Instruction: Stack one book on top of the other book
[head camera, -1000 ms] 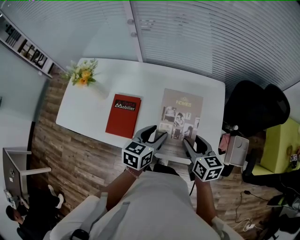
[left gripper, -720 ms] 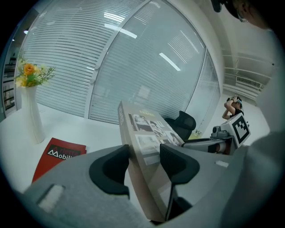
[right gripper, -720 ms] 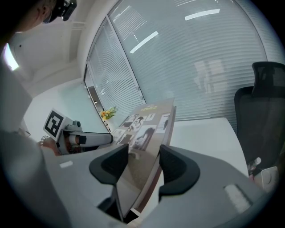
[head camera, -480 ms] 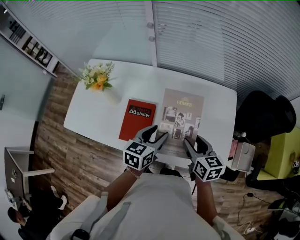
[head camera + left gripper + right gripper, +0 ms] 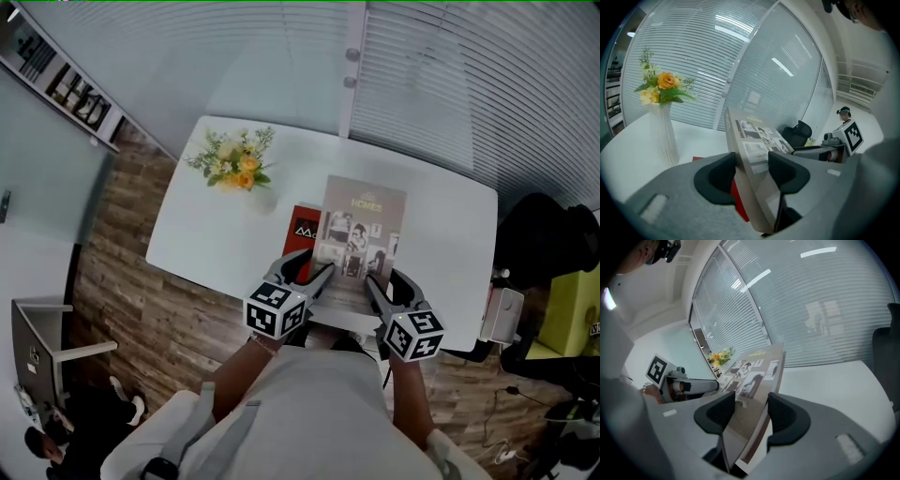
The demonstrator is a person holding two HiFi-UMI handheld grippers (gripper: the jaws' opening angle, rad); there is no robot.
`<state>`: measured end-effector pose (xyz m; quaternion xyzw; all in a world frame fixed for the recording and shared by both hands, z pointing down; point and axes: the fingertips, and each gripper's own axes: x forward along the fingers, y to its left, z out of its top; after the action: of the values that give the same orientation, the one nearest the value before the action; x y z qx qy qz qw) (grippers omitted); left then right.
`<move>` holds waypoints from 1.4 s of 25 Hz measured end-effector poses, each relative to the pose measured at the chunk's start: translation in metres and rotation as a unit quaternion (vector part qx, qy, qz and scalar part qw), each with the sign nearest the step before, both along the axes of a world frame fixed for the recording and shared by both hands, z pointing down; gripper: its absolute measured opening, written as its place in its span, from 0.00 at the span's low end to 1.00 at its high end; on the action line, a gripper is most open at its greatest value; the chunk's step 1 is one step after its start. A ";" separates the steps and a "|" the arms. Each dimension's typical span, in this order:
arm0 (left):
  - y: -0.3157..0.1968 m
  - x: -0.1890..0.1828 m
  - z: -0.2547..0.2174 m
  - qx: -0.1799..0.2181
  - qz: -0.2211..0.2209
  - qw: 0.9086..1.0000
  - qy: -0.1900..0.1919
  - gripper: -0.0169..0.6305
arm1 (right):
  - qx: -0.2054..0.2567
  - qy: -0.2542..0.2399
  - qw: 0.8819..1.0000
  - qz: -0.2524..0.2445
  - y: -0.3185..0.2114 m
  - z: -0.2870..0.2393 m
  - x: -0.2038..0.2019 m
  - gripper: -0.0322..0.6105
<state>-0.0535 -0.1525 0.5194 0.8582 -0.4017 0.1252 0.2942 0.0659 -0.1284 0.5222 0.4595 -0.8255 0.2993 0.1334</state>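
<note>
Moved: since the earlier frame the grey book [image 5: 361, 234] has gone sideways toward the flowers; it was beside the red book [image 5: 302, 228] with a gap, and it now covers most of it
Left gripper [image 5: 312, 267]: its two pads are clamped on the near left edge of the grey book
Right gripper [image 5: 384, 281]: clamped in the same way on the near right edge of the same book
Grey book: carried between both grippers above the table, photo cover facing up, far end toward the blinds; in the left gripper view it [image 5: 754, 140] looks tilted
Red book: flat on the table, only a narrow strip showing at the left side of the grey one
Table [image 5: 216, 244]: white, smooth, with rounded corners
Vase of flowers [image 5: 234, 167]: white vase with yellow and orange flowers, near the far left corner, apart from the books
Floor [image 5: 122, 281]: wood planks in brown
Room: glass wall with closed blinds [image 5: 450, 84] behind the table, black office chair [image 5: 548, 234] at the right side
</note>
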 end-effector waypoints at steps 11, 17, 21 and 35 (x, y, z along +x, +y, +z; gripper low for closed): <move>-0.010 -0.082 0.008 -0.005 0.007 1.000 0.011 0.37 | 0.001 0.012 1.000 0.008 -0.009 0.004 -0.082 0.38; -0.012 -0.093 0.012 -0.007 0.015 1.000 0.013 0.37 | -0.003 0.013 1.000 0.014 -0.008 0.009 -0.094 0.38; -0.011 -0.095 0.016 -0.013 0.014 1.000 0.015 0.37 | -0.007 0.014 1.000 0.012 -0.008 0.012 -0.095 0.38; -0.011 -0.099 0.056 -0.052 0.008 0.999 0.011 0.37 | -0.045 0.017 0.999 0.002 -0.012 0.049 -0.099 0.38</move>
<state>-0.1528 -0.1639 0.5749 0.8461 -0.3846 0.1384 0.3421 -0.0335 -0.1403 0.5713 0.4599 -0.8080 0.3283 0.1669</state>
